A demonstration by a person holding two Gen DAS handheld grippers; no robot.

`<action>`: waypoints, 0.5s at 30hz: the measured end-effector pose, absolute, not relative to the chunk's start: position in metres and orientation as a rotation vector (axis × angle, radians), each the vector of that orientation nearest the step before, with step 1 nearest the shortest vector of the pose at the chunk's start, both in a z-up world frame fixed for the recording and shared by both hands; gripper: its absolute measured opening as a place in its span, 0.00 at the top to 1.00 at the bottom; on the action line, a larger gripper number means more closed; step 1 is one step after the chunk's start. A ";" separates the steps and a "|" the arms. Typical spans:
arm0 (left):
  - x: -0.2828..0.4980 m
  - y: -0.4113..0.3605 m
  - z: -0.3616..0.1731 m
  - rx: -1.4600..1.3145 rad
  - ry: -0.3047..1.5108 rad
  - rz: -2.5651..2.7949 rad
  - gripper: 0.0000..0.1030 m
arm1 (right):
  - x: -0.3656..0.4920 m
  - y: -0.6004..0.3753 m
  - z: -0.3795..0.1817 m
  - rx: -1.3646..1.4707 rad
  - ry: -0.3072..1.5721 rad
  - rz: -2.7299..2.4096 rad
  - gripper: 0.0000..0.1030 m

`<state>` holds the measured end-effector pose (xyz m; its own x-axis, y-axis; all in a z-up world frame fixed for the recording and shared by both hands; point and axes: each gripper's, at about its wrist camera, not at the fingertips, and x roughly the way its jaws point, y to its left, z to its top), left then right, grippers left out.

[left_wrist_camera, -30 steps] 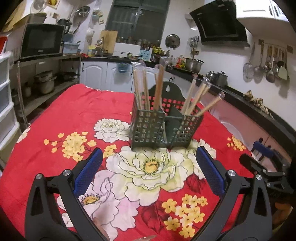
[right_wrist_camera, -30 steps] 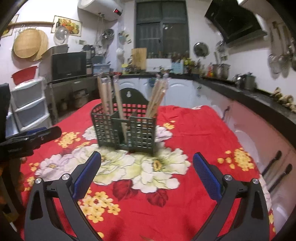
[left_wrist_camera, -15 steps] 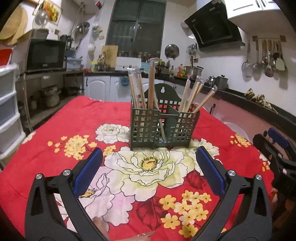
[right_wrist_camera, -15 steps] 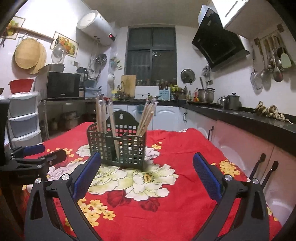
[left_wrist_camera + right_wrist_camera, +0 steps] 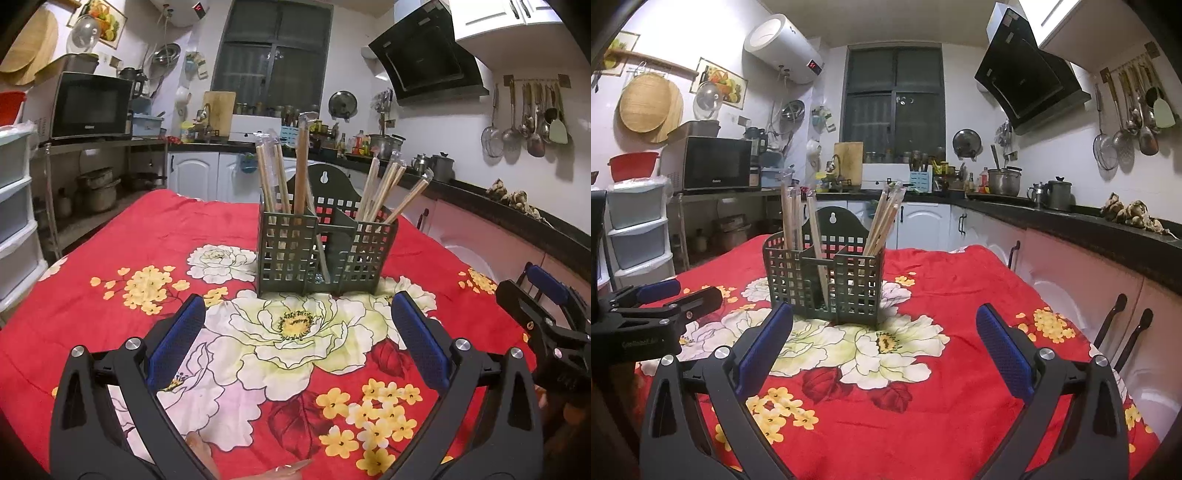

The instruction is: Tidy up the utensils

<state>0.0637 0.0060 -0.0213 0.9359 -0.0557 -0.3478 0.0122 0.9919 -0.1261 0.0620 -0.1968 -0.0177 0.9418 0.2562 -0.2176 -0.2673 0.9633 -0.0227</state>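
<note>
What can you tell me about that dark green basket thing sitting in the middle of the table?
The basket is a dark green grid-walled holder, plastic by its look, with dividers making compartments and a rounded back plate with a hanging hole. It stands upright on the red flowered cloth. Wooden chopsticks stand tilted in its side compartments, some in clear wrappers; one stick leans in the middle. Neither gripper touches it.

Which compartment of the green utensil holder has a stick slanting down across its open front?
The middle compartment: one wooden stick slants down through it, while both side compartments hold upright bundles of chopsticks.

Left tool (image 5: 298, 336) jaws spread wide, right tool (image 5: 884, 339) likewise, both empty
</note>
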 end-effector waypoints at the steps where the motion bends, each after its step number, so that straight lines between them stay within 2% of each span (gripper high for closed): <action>1: 0.064 0.006 -0.022 -0.124 0.358 -0.035 0.10 | 0.062 -0.197 -0.018 -0.048 0.216 0.267 0.06; 15: 0.064 0.007 -0.022 -0.123 0.360 -0.037 0.10 | 0.061 -0.198 -0.019 -0.046 0.215 0.258 0.06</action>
<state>0.0637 0.0066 -0.0221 0.9352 -0.0577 -0.3495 0.0140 0.9919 -0.1264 0.0615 -0.1978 -0.0186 0.9441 0.2484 -0.2166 -0.2581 0.9660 -0.0174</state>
